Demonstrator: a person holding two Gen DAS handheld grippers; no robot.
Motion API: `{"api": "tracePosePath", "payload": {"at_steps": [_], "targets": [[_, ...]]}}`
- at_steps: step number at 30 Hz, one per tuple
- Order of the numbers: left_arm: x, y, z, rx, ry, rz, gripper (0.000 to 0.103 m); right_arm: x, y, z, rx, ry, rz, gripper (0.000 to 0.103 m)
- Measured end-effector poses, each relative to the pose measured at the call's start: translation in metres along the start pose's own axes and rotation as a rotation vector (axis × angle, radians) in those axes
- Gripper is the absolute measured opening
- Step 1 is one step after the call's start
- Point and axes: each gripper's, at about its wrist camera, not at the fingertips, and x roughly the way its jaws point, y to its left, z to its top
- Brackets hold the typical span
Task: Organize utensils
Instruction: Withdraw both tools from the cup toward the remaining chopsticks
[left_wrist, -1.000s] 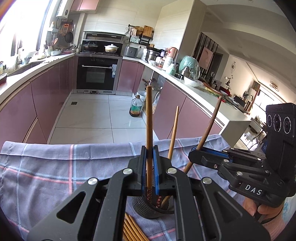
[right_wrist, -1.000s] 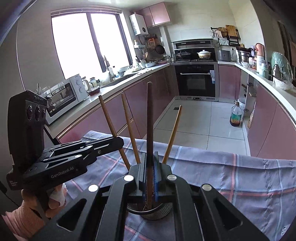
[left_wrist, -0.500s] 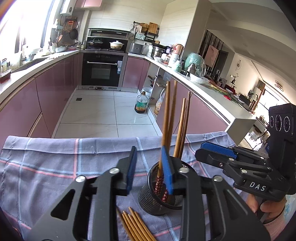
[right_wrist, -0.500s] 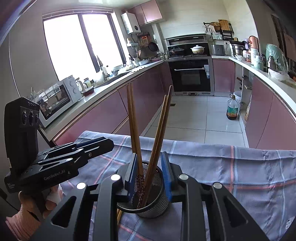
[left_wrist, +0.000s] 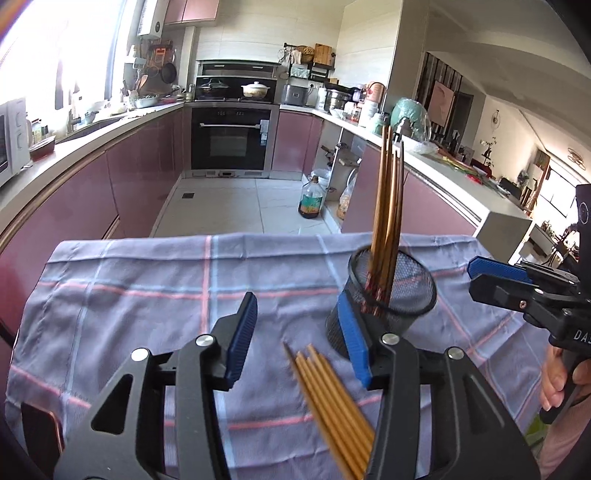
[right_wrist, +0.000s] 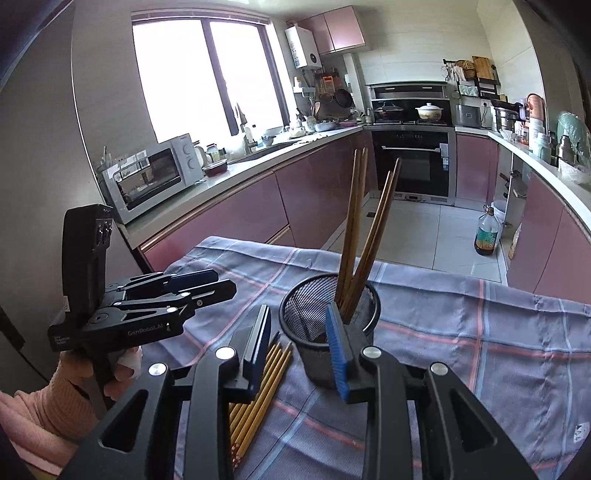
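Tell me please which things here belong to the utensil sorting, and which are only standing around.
Job:
mesh cup
chopsticks in the cup
loose chopsticks on the cloth
left gripper, open
right gripper, open

Standing around:
microwave
oil bottle
oven

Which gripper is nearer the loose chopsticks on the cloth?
Too close to call. Both grippers, left and right, are open and above the loose chopsticks, with the mesh cup just beyond.

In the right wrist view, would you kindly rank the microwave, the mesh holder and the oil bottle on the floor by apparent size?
1. Microwave and mesh holder: look alike; the holder is much nearer, so unranked.
2. Oil bottle: smallest.
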Motion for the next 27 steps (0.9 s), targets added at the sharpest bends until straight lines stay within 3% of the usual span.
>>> {"api": "tracePosePath", "payload": {"at_steps": [14,27], "targets": [[-0.008,0.009,-0.084,-0.003,0.119,0.053,0.049,0.036,0.006,-0.070,0.093,0.188,0.057,0.029],[0.007,-0.004,-0.104,0.005,0.217,0.053,0.050,0.067,0.022,-0.088,0.074,0.277,0.046,0.029]]}}
